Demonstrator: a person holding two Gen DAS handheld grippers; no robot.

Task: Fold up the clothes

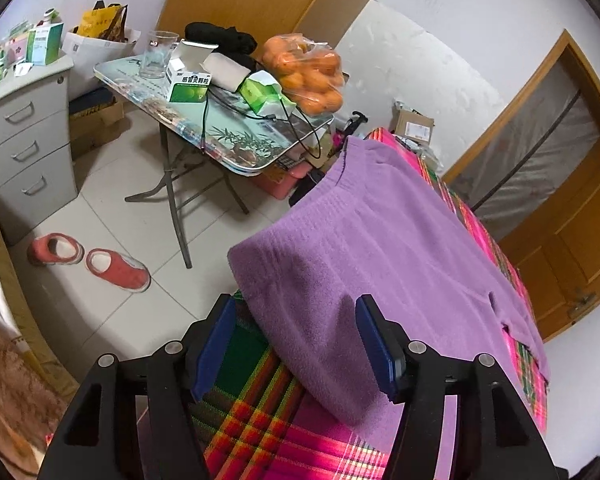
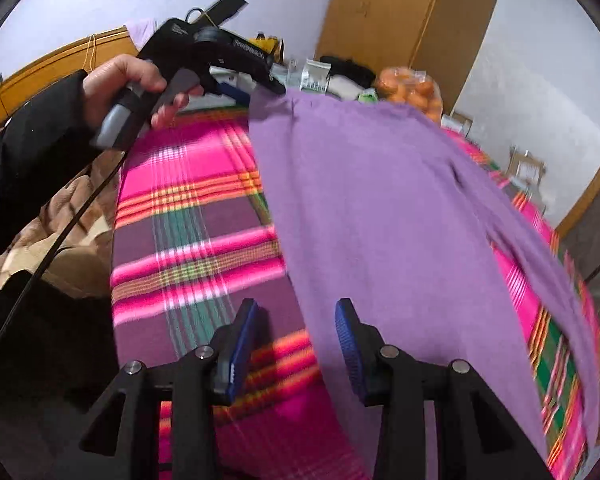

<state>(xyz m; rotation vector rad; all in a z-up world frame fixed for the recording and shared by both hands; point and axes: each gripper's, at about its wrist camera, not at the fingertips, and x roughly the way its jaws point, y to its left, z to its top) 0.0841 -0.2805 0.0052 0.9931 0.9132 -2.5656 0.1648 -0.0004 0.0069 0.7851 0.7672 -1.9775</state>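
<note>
A purple knit garment [image 1: 380,248] lies spread flat on a pink and green plaid blanket [image 1: 252,420]. In the left wrist view my left gripper [image 1: 296,340] is open at the garment's near corner. One blue pad [image 1: 374,344] stands over the fabric and the other over the blanket, and neither presses the cloth. In the right wrist view my right gripper [image 2: 296,340] is open over the garment's [image 2: 380,208] near edge, which runs between its fingers. A hand [image 2: 132,80] in a black sleeve holds my left gripper [image 2: 260,90] at the garment's far corner.
Beside the bed stands a folding table [image 1: 220,136] with a glass [image 1: 158,54], medicine boxes and a bag of oranges [image 1: 308,72]. A grey drawer cabinet [image 1: 28,148] and red shoes [image 1: 116,270] are on the tiled floor at left. A wooden door [image 1: 560,200] is at right.
</note>
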